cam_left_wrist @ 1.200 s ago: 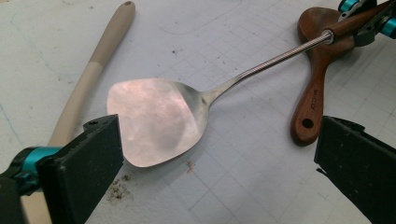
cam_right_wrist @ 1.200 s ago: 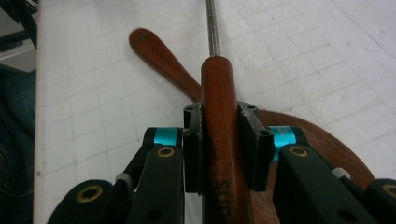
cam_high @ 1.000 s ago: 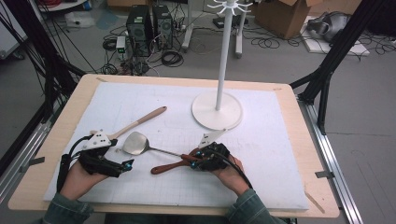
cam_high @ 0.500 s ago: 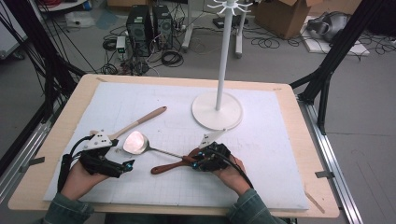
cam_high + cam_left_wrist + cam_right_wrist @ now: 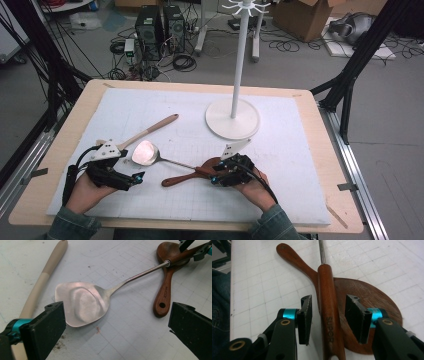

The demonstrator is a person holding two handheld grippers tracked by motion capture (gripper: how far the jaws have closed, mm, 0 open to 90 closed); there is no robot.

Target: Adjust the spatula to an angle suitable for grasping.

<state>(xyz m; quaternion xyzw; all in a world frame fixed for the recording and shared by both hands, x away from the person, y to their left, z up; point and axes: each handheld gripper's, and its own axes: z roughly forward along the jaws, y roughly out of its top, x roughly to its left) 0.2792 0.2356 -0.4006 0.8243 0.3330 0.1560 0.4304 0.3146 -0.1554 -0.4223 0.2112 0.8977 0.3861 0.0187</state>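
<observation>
Spatula, a metal-bladed turner with a wooden grip, is what the work centres on: it lies flat on the white gridded mat, and every place below is given from it. Its blade rests at one end; its grip runs across the bowl of a dark wooden spoon at the other, touching it from above. The right gripper straddles that grip with its jaws spread, one pad on each side and a gap still visible between pad and wood, so nothing is pinched yet. To do the step well, I judge the jaws should come a little lower and square to the grip before closing, so that the pads bite wood alone and do not catch the spoon bowl beneath; a straight lift would then keep the blade from dragging or tipping the spoon. The left gripper hovers on the blade side, jaws wide apart and holding nothing. A pale wooden utensil lies just beyond the blade, apart from it. Well away from the grip end stands a white hook stand on its round base. How high the right pads sit above the spoon cannot be told, the butt of the grip is cut off at the frame edge, and the pale utensil's working end is hidden behind the left jaw.
</observation>
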